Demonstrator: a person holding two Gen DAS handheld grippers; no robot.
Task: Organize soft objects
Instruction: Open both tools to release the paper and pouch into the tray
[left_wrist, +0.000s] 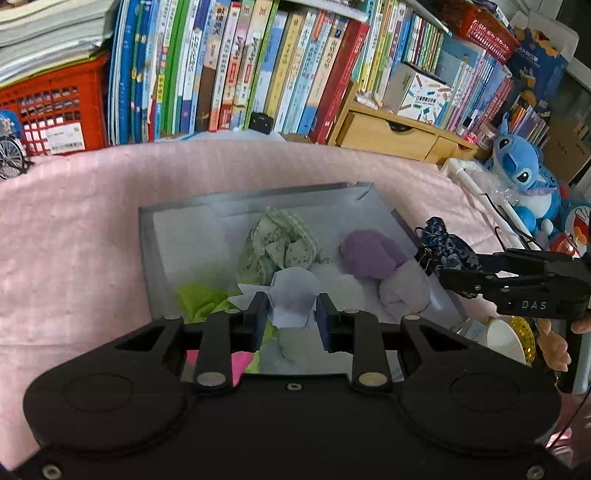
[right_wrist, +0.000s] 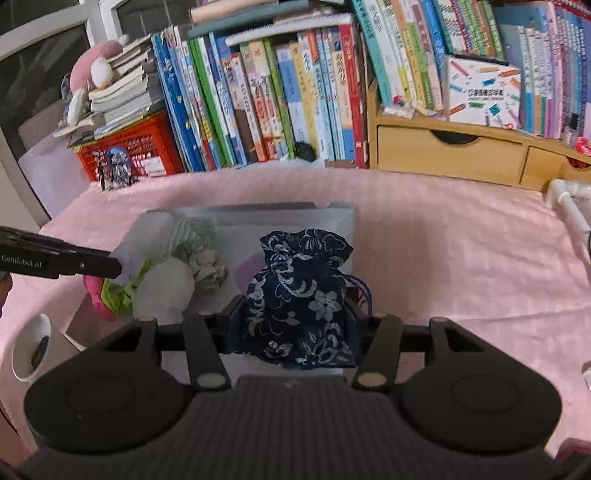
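Note:
A grey open box (left_wrist: 146, 236) lies on the pink cloth. In it are a green-patterned cloth (left_wrist: 277, 243), a purple soft piece (left_wrist: 369, 256), a pale lilac piece (left_wrist: 404, 291) and a lime green cloth (left_wrist: 201, 299). My left gripper (left_wrist: 291, 314) is shut on a white soft piece (left_wrist: 293, 295) above the box's near side. My right gripper (right_wrist: 295, 325) is shut on a dark blue floral drawstring pouch (right_wrist: 301, 295) and holds it at the box's right edge; the pouch also shows in the left wrist view (left_wrist: 443, 247). The box also shows in the right wrist view (right_wrist: 332, 218).
A pink cloth (left_wrist: 74, 240) covers the table. Books (left_wrist: 240, 70) line the back, with a red crate (left_wrist: 55, 107) at left and a wooden drawer unit (left_wrist: 391, 134) at right. A blue plush toy (left_wrist: 524, 173) sits far right. A white cup (right_wrist: 31, 347) stands near the left edge.

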